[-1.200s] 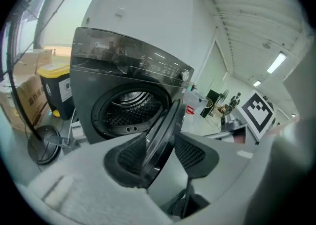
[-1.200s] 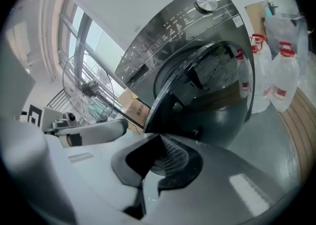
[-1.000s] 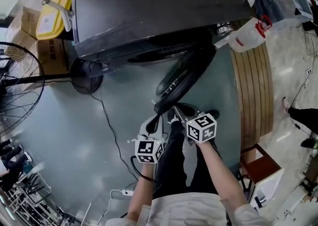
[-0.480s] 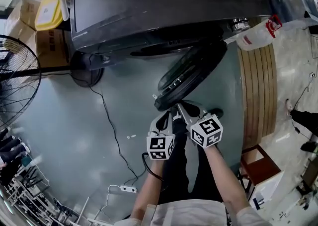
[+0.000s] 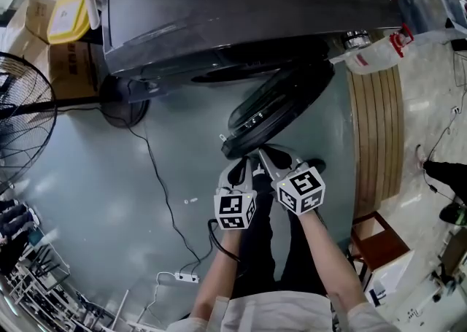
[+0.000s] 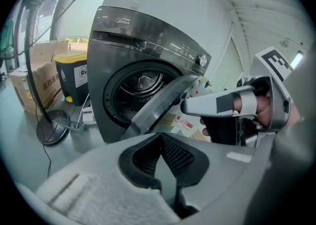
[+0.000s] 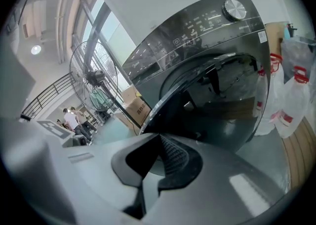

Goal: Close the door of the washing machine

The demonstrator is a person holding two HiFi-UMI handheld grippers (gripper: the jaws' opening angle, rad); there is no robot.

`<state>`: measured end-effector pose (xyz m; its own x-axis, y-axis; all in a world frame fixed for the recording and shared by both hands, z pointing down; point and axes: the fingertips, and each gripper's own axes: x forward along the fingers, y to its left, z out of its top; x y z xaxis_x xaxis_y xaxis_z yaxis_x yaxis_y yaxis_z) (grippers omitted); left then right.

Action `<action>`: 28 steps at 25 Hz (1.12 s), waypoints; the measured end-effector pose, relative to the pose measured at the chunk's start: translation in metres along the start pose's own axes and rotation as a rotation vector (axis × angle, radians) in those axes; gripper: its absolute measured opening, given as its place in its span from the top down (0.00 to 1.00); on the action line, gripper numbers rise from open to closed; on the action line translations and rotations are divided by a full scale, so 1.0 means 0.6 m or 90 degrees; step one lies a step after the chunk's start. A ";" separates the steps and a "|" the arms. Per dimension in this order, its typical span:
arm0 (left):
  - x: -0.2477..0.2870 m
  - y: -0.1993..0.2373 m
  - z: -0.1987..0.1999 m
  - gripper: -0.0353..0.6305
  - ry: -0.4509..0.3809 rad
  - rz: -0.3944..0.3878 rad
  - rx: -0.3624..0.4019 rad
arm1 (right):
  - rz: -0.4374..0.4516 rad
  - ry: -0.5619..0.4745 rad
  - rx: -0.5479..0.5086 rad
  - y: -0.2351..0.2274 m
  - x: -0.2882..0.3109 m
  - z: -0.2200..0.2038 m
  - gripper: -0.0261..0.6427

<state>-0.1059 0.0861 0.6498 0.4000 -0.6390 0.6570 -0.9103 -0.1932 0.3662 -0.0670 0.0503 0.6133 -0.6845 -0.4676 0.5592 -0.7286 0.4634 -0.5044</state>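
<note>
Dark-grey washing machine (image 5: pixel 241 2): door (image 5: pixel 273 108) hangs open.
Left gripper (image 5: pixel 242 168): jaws together, nothing held.
Right gripper (image 5: pixel 260 155): jaws together, empty, just beside door.

My left tool (image 5: pixel 238 176) points forward and down, jaws pressed together on nothing. My right tool (image 5: pixel 264 163), just to its right, is closed and empty too. My left forearm (image 5: pixel 213 276) and right forearm (image 5: pixel 330 254) reach out behind them.
</note>
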 end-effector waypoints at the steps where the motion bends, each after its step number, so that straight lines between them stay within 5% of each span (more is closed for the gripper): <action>1: 0.003 0.002 0.003 0.94 -0.002 -0.002 -0.007 | -0.003 0.000 -0.002 -0.002 0.002 0.002 0.96; 17: 0.050 0.066 0.063 0.94 -0.039 0.055 -0.035 | -0.079 -0.019 0.022 -0.078 -0.004 0.025 0.96; 28: 0.088 0.075 0.109 0.94 -0.056 0.079 -0.045 | -0.072 -0.026 0.024 -0.112 0.009 0.073 0.96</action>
<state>-0.1326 -0.0048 0.6578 0.2710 -0.7185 0.6406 -0.9409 -0.0574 0.3337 -0.0225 -0.0163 0.6216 -0.5983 -0.5459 0.5865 -0.8006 0.3785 -0.4645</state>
